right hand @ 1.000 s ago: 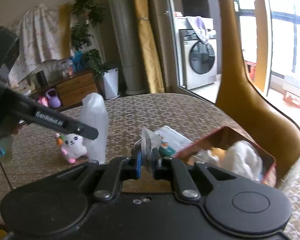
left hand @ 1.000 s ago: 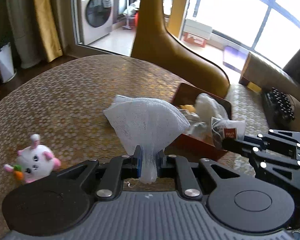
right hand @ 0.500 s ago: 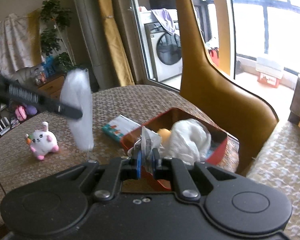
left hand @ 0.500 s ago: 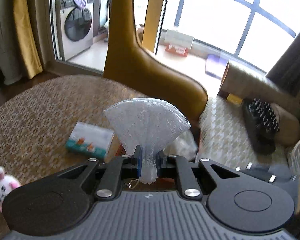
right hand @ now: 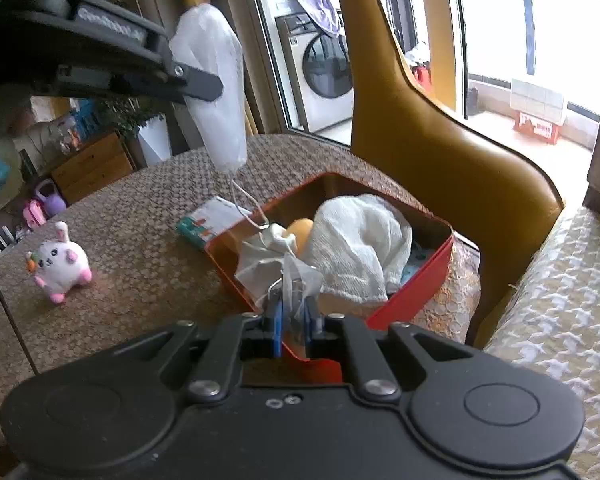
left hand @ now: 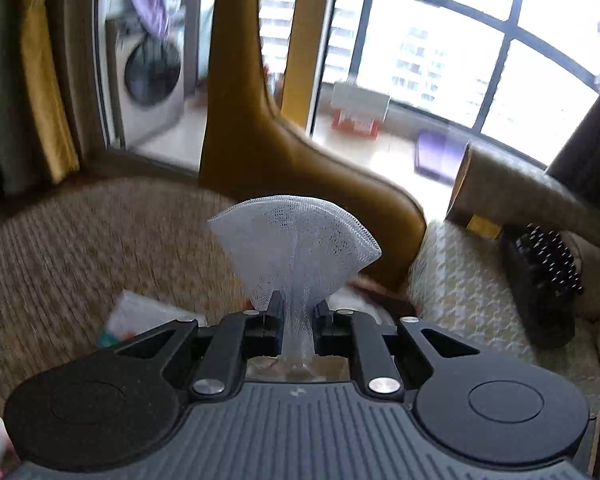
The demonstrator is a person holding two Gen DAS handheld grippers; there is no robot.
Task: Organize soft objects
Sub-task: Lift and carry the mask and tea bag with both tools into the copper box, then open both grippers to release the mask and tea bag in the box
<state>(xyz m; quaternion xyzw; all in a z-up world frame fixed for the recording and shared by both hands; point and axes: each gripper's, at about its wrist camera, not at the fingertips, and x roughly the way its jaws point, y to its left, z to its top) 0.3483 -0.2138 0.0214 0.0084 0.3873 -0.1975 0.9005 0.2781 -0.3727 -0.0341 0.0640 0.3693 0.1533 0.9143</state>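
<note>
Swung over the red tin (right hand: 416, 276), left claw's (left hand: 296, 318) mesh pouch (left hand: 296, 248) fans upright.

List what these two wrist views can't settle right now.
- Left wrist: red box almost wholly hidden behind the white mesh bag and left gripper.
- Left wrist: plush rabbit cut off by the bottom-left edge; card blurred.
- Right wrist: box bottom covered by white cloth.
</note>
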